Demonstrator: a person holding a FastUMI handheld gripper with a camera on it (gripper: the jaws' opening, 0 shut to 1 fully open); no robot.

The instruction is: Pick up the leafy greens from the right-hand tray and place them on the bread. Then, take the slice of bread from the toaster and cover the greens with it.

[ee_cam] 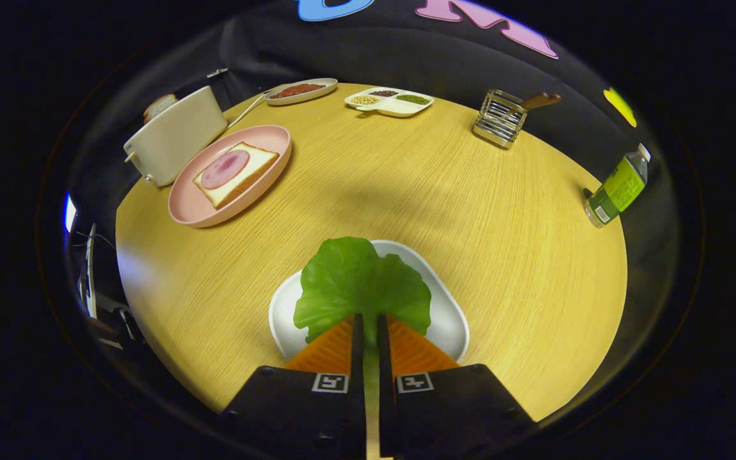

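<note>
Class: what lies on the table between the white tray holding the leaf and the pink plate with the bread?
In the gripper view, only bare wooden table separates white tray from pink plate.

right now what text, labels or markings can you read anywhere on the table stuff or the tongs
No text reads clearly.
Bottle: its green label carries print and a barcode, too small and blurred to read.
Tongs, closed on the leafy greens: two square black-and-white marker tags on the body, patterns only.
Toaster: no markings visible.

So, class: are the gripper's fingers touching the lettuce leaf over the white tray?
Touching. The gripper view shows the gripper with both fingers nearly closed on the edge of the lettuce leaf, pinched between them above the white tray.
</note>
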